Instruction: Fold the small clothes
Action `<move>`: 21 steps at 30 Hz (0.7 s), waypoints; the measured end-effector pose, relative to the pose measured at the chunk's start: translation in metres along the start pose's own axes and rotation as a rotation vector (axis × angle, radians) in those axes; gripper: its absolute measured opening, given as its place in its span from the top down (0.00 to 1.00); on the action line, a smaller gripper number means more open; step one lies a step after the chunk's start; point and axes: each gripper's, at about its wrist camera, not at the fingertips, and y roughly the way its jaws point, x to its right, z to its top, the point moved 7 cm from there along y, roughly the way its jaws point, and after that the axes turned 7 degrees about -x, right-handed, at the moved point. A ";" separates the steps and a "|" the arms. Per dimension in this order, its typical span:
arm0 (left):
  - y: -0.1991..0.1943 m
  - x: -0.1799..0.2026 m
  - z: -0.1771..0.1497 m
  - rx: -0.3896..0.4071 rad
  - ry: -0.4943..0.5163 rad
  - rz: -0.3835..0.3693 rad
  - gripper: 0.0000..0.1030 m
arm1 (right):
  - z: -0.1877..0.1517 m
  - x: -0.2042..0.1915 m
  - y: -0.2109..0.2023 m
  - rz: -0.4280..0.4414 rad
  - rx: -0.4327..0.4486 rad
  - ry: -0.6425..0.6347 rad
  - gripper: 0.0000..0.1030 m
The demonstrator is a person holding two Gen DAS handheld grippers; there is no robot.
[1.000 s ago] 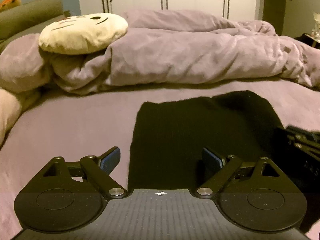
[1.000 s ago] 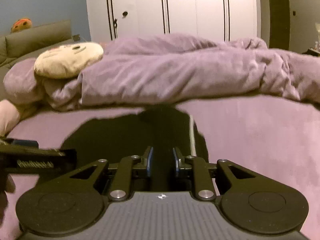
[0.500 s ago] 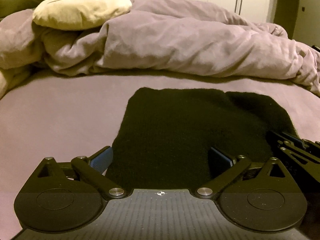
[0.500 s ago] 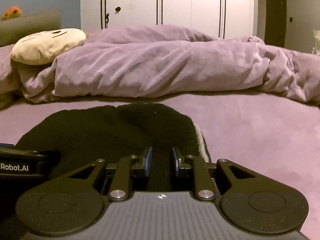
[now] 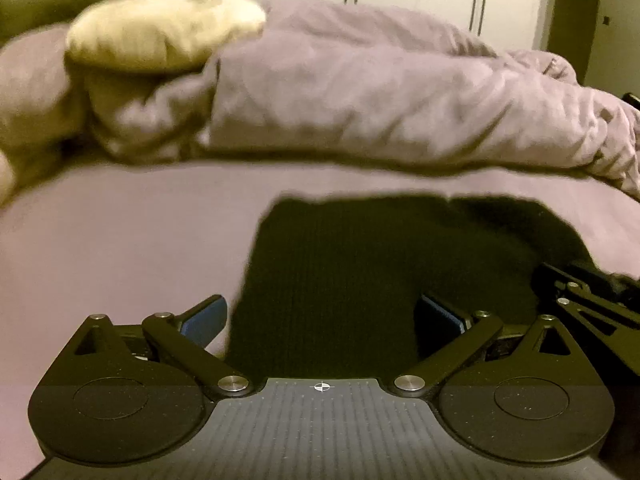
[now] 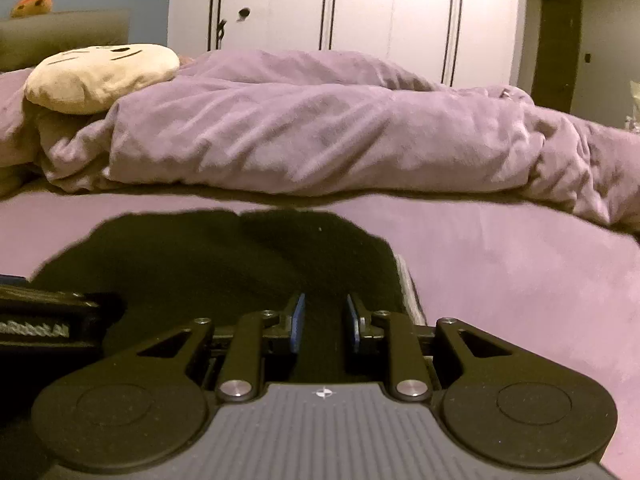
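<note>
A small black knit garment (image 5: 360, 264) lies flat on the purple bed sheet (image 5: 120, 248); it also shows in the right wrist view (image 6: 224, 256). My left gripper (image 5: 322, 316) is open wide, low over the garment's near left edge, with nothing between its blue pads. My right gripper (image 6: 323, 320) has its jaws narrowly apart over the garment's near right part, with black cloth between the pads. A white strip shows at the garment's right edge (image 6: 408, 284). The right gripper also shows at the right edge of the left wrist view (image 5: 592, 308).
A bunched purple duvet (image 6: 320, 136) lies across the back of the bed, with a cream plush pillow with a face (image 6: 100, 76) at its left. White wardrobe doors (image 6: 360, 12) stand behind. Bare sheet lies right of the garment (image 6: 520, 272).
Both grippers have lowered and moved slightly over the garment's near edge. The left jaws stay wide open. The right jaws stay narrowly apart. The garment lies flatter.
</note>
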 end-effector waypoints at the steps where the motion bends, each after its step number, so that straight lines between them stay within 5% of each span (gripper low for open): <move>1: -0.005 0.000 0.008 0.021 0.007 0.016 0.00 | 0.009 -0.001 -0.006 -0.001 0.026 0.000 0.55; 2: -0.006 0.000 0.015 0.031 0.008 0.028 0.00 | 0.018 -0.002 -0.011 -0.007 0.065 0.001 0.38; 3: -0.003 0.001 0.020 0.026 0.005 0.030 0.00 | 0.025 -0.002 -0.010 -0.026 0.084 -0.007 0.34; 8: 0.041 0.007 0.009 -0.077 -0.017 -0.011 0.00 | 0.006 0.019 0.038 -0.120 -0.005 0.027 0.33; 13: 0.047 0.004 0.005 -0.075 -0.084 -0.023 0.00 | -0.005 0.050 0.055 -0.035 -0.033 0.208 0.21; 18: 0.013 0.003 0.003 -0.097 -0.044 0.013 0.00 | -0.001 0.050 0.023 -0.057 0.011 0.239 0.15; 21: -0.020 -0.002 -0.011 -0.093 -0.040 -0.009 0.00 | -0.005 0.037 -0.028 0.026 0.072 0.229 0.15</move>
